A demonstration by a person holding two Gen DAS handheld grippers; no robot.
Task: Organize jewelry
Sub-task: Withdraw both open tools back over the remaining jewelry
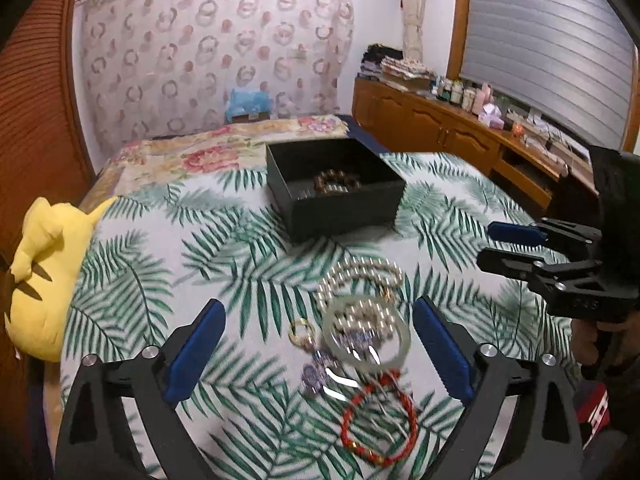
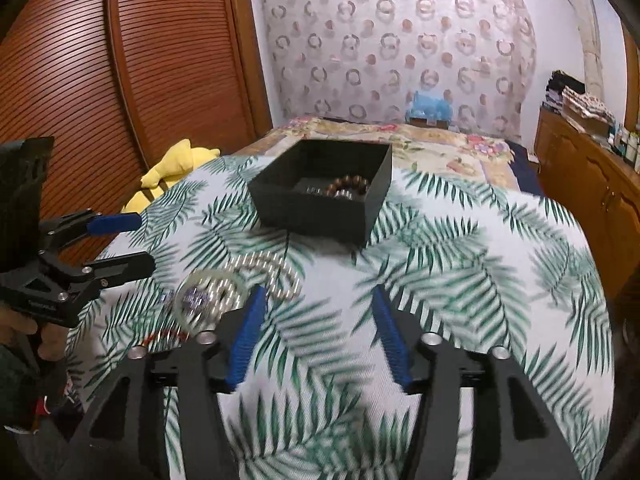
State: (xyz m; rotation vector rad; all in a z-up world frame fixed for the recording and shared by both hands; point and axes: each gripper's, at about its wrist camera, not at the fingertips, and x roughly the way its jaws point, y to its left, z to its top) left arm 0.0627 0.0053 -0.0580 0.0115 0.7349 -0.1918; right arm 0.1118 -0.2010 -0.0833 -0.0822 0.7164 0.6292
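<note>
Left wrist view: a heap of jewelry is seen on the palm-print cover, near the camera. It comprises a pearl strand (image 1: 360,276), a pale bangle (image 1: 366,334) lying over the pearls, a gold ring (image 1: 302,330) to the left, purple pieces (image 1: 316,374) and a red cord bracelet (image 1: 378,420) nearest. Motion blur is noted; finer detail cannot be told.

The box (image 1: 340,212) stands farther off, well apart from the heap, with a brown bead bracelet (image 1: 338,182) already inside.

The left gripper (image 1: 318,350) is held above the heap, fingers spread wide, nothing gripped. The right gripper (image 2: 316,340) is likewise wide open and empty, over bare cover to the right of the heap.

The step in hand is judged to be picking one piece. A single item should be taken, probably the bangle on top, by its rim, so that the pearls are not dragged along.

A yellow plush (image 1: 44,276) lies at the far left edge and a wooden cabinet (image 1: 440,128) along the right wall; neither obstructs. Tangling within the heap is judged the main hindrance.
</note>
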